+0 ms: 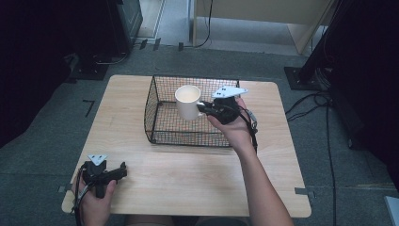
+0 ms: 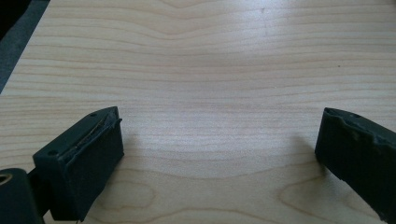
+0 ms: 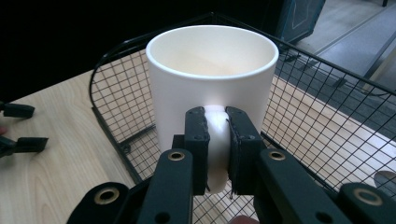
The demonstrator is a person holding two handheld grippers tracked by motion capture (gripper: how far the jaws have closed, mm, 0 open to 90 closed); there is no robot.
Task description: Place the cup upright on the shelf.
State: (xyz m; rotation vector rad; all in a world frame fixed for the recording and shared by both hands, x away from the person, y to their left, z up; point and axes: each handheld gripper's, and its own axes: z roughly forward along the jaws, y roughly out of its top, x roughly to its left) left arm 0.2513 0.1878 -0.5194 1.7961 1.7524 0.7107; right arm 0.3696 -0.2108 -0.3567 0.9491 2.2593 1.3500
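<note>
Black two-jaw claws (image 1: pixel 123 168) with grey three-cornered top plates (image 1: pixel 229 92).

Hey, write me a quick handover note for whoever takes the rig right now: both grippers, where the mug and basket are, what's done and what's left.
Right gripper: shut on the handle of the white mug, holding it upright over the wire basket.
Left gripper: open, nothing between the jaws, resting low over the near left of the wooden table.
Done: mug gripped and carried above the basket.
Left: probably lower the mug into the basket, release, withdraw. Whether its base already touches the basket floor I cannot tell.
</note>
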